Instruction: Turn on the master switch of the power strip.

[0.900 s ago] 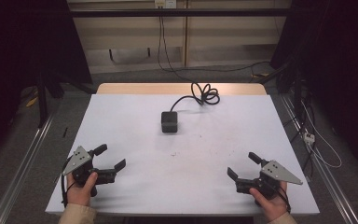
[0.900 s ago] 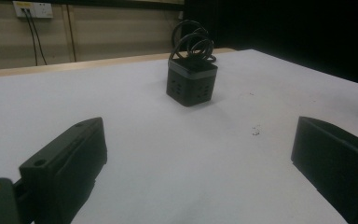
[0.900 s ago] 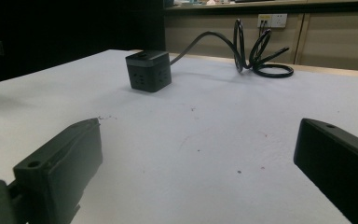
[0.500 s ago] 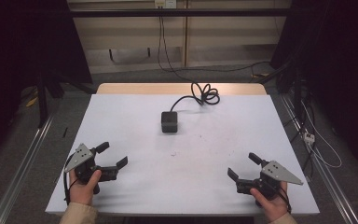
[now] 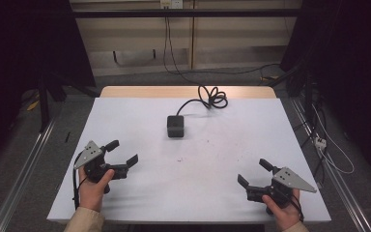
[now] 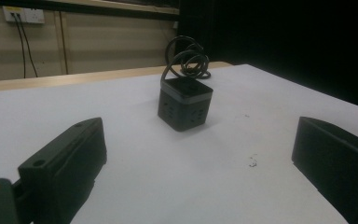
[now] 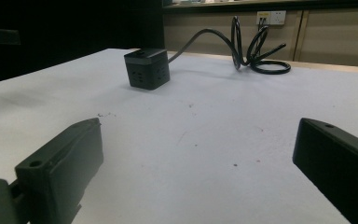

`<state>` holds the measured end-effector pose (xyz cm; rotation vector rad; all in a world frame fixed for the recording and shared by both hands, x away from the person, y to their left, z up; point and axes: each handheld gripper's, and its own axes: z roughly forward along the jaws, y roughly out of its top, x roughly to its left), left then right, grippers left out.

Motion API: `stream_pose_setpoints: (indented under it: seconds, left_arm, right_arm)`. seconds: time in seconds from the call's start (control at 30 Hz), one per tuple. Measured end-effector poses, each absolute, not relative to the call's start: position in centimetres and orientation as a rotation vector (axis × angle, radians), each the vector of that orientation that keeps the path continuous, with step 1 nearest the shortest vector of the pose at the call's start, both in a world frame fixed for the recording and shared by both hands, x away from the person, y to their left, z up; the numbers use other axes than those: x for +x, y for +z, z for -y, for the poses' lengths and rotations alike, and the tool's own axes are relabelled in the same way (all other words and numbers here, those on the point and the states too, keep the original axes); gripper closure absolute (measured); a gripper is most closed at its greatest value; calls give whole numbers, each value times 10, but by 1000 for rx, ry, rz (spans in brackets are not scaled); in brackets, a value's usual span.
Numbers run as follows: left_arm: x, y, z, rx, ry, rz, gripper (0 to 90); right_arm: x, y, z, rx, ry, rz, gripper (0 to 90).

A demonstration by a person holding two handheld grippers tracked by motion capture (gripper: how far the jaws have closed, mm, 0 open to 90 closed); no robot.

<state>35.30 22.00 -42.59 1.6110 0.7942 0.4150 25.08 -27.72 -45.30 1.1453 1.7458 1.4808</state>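
Note:
A black cube-shaped power socket (image 5: 175, 126) stands on the white table (image 5: 232, 130) a little behind its middle. Its black cable (image 5: 211, 98) coils behind it toward the far edge. My left gripper (image 5: 122, 152) is held in a hand at the near left, open, with nothing between its jaws. In the left gripper view the cube (image 6: 185, 102) stands ahead of the open gripper (image 6: 196, 172), well apart from it. My right gripper (image 5: 254, 172) is open at the near right, also holding nothing. From there the cube (image 7: 147, 69) lies far ahead to the left, its cable (image 7: 251, 51) looping behind.
A wooden strip (image 5: 140, 92) runs along the table's far edge. Wall sockets (image 5: 170, 4) with hanging cables sit on the back wall. Metal rails (image 5: 24, 169) and loose cables (image 5: 328, 150) lie on the floor at both sides.
My left gripper has moved a little forward and toward the table's middle. The right gripper and the cube have stayed where they were.

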Motion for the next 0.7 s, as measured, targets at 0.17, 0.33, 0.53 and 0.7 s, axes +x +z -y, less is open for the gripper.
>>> stream_pose_setpoints:
  seconds: [0.17, 0.33, 0.53, 0.7]
  left_arm:
    - [359, -425, -216, 1615, 408, -800, 26]
    - [364, -427, -211, 1629, 390, -804, 26]
    - [371, -427, -203, 1648, 385, -801, 26]
    - [376, -427, -197, 1656, 380, -793, 30]
  right_arm:
    - [250, -453, 278, 1145, 1481, -1743, 16]
    - [250, -453, 278, 1145, 1481, -1741, 17]
    - [250, -453, 277, 1144, 1483, -1742, 18]
    - [250, -453, 277, 1142, 1482, -1744, 19]
